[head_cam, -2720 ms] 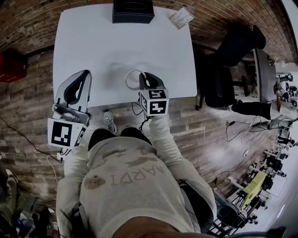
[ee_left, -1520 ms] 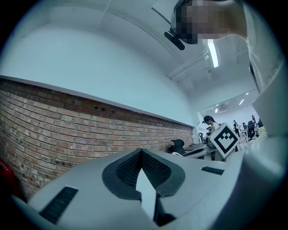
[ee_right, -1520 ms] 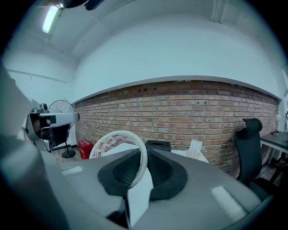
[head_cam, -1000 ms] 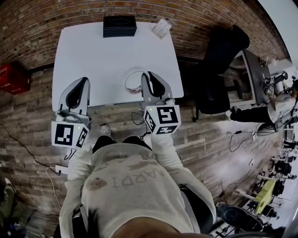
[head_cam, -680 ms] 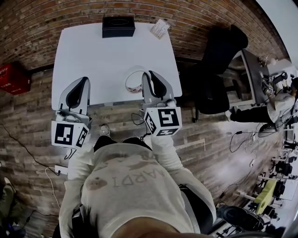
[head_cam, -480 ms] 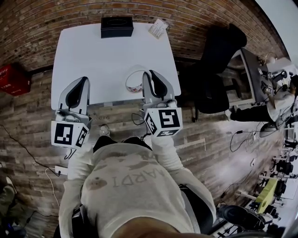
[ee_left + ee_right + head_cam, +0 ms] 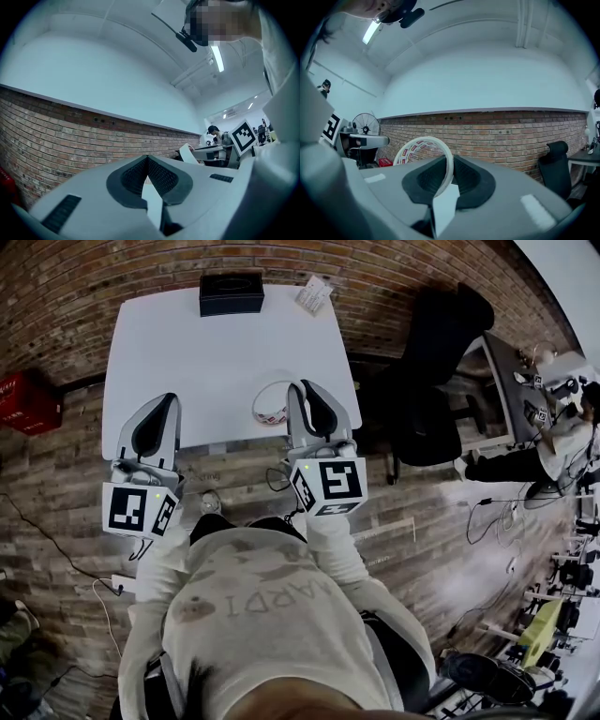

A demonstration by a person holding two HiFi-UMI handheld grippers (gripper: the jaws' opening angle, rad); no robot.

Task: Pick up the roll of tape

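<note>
The roll of tape (image 7: 262,411) is a thin white ring with red print inside. My right gripper (image 7: 298,390) is shut on its rim and holds it in the air above the front part of the white table (image 7: 206,343). In the right gripper view the ring (image 7: 411,148) stands upright, and its right edge is pinched between the black pads of the right gripper (image 7: 446,171). My left gripper (image 7: 169,397) hovers over the table's front left edge. Seen in its own view, the left gripper (image 7: 147,161) has its jaws together with nothing in them.
A black box (image 7: 231,293) and a small printed card (image 7: 312,293) lie at the table's far edge. A black office chair (image 7: 431,381) stands right of the table. A red crate (image 7: 28,399) sits on the floor at the left, by the brick wall.
The right gripper has lifted the tape roll off the table and drawn it slightly toward the person. The left gripper has risen a little too. Both grips are unchanged.
</note>
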